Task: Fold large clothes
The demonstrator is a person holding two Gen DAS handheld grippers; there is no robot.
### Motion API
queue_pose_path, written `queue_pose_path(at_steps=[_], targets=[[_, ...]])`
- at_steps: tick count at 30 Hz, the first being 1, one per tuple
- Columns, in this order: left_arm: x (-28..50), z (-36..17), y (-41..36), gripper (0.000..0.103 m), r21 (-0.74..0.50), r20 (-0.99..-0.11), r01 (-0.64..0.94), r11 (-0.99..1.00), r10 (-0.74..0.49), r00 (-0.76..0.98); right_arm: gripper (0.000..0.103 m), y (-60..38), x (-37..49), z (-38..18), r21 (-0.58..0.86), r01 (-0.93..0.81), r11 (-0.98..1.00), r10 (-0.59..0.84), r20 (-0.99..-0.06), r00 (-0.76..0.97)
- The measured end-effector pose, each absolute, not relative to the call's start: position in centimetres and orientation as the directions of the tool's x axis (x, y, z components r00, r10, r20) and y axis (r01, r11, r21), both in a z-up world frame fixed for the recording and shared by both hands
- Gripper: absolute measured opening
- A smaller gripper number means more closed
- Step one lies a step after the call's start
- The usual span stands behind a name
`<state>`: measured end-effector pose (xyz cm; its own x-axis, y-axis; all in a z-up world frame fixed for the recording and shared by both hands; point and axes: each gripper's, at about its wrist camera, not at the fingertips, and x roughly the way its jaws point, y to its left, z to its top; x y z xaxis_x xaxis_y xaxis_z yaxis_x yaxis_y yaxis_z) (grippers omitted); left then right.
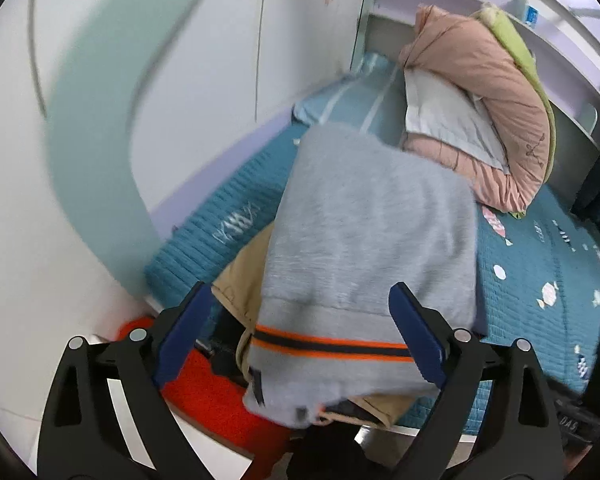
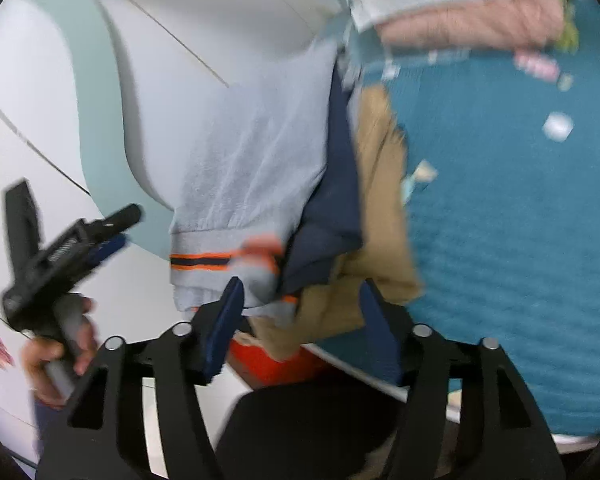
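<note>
Both of your tongs stand spread with nothing clamped between their pads: your left gripper (image 1: pixel 300 332) is wide apart above the folded grey sweatshirt (image 1: pixel 364 232), and your right gripper (image 2: pixel 300 328) hangs parted near its orange-striped hem (image 2: pixel 220 260). That sweatshirt tops a stack with a navy garment (image 2: pixel 332 208) and a tan garment (image 2: pixel 380 208), lying at the edge of the teal quilted bed (image 1: pixel 540 264)

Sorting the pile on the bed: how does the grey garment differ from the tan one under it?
The grey garment lies on top, the tan garment beneath, mostly covered. The grey has an orange and dark striped band; the tan looks plain where visible. Both lie at the edge of the teal bedspread.
</note>
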<state>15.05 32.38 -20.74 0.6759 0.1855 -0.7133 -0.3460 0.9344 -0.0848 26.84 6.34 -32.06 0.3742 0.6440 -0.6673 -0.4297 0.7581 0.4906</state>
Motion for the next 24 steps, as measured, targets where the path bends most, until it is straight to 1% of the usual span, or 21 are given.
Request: queue_pose_path(at_steps=[2,5,7,8,9,11,13,16,18,22,24], targets=[[13.5,-19.3,29.9,0.095,-0.042,-0.689,-0.342,0.939,0.220,0.690,0.070,5.0,26.0,-30.5,0.440,-0.438,0.784,0.610,-0.678,0.410],[11.3,-17.7,26.0,0.095,-0.024,-0.666,-0.339,0.940,0.238,0.707,0.071,2.6,24.9,-27.6,0.350,-0.436,0.829,0.542,-0.697,0.470],[10.5,-16.8,23.4,0.095,-0.017,-0.663,-0.320,0.947,0.229,0.713,0.079,1.0,23.9,-26.2,0.305,-0.427,0.851,0.503,-0.706,0.499],[10.2,-16.5,22.3,0.095,-0.007,-0.657,-0.313,0.950,0.232,0.717,0.090,0.2,23.3,-25.5,0.289,-0.424,0.858,0.492,-0.699,0.520],[9.7,-16.0,20.9,0.095,0.007,-0.649,-0.303,0.953,0.235,0.724,0.092,-1.2,22.5,-24.2,0.272,-0.424,0.864,0.483,-0.684,0.546],[9.0,-14.8,18.1,0.095,0.032,-0.629,-0.287,0.957,0.242,0.739,0.093,-2.9,21.0,-22.3,0.244,-0.426,0.871,0.473,-0.654,0.591],[8.3,-13.7,15.5,0.098,0.044,-0.602,-0.259,0.965,0.232,0.764,0.094,-4.3,19.4,-20.5,0.206,-0.423,0.882,0.451,-0.625,0.637],[7.3,-12.1,12.1,0.098,0.085,-0.567,-0.230,0.970,0.237,0.789,0.095,-5.8,17.2,-18.2,0.146,-0.428,0.892,0.428,-0.581,0.693],[6.5,-11.1,10.0,0.098,0.102,-0.544,-0.206,0.973,0.228,0.807,0.095,-7.0,15.8,-17.0,0.130,-0.422,0.897,0.419,-0.554,0.720],[4.9,-9.3,7.2,0.098,0.123,-0.504,-0.189,0.974,0.225,0.834,0.095,-8.6,13.2,-14.9,0.098,-0.411,0.906,0.402,-0.502,0.766],[3.9,-8.3,6.2,0.098,0.111,-0.476,-0.180,0.977,0.212,0.854,0.095,-9.2,12.2,-14.1,0.081,-0.408,0.909,0.394,-0.485,0.781]])
